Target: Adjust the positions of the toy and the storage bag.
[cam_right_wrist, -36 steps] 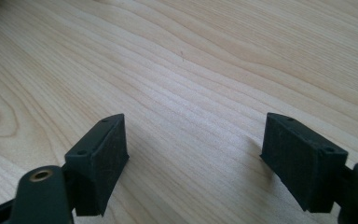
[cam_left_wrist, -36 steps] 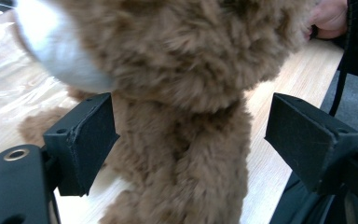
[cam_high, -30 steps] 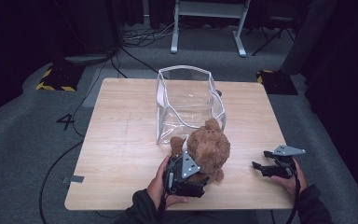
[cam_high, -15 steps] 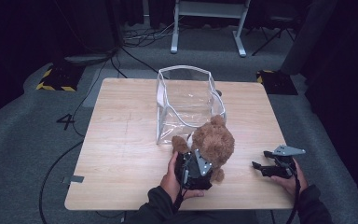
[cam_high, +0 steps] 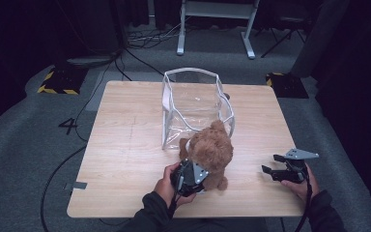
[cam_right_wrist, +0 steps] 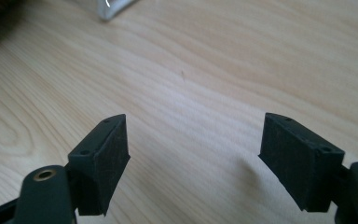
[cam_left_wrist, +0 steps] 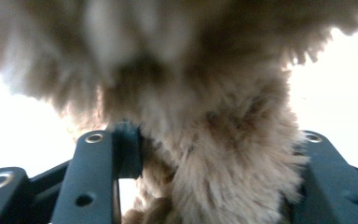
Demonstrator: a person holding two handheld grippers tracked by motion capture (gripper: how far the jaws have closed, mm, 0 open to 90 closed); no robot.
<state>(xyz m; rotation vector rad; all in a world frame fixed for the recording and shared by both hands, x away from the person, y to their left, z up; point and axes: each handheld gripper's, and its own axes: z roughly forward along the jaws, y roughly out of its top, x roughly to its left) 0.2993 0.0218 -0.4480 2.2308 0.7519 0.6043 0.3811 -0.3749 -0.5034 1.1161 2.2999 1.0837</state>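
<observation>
A brown plush teddy bear (cam_high: pixel 212 150) sits on the wooden table (cam_high: pixel 125 145), just in front of a clear plastic bag with a white rim (cam_high: pixel 193 101). My left gripper (cam_high: pixel 198 176) is against the bear's near side. In the left gripper view its jaws have just been closing, and the left gripper (cam_left_wrist: pixel 214 182) now presses on the bear's fur (cam_left_wrist: pixel 200 102) from both sides. My right gripper (cam_high: pixel 270 170) rests low at the table's right front. Its pads (cam_right_wrist: pixel 102 154) stand wide apart, and nothing lies between them in my right gripper (cam_right_wrist: pixel 193 158).
The clear bag stands upright and open at the table's middle back, and its white corner (cam_right_wrist: pixel 112 7) shows in the right gripper view. A desk frame (cam_high: pixel 217 19) and cables lie on the grey floor beyond. Bare wood stretches to the left of the bear.
My left hand has shifted a little and sunk against the bear's lower body. The bear and the right gripper have stayed in place.
</observation>
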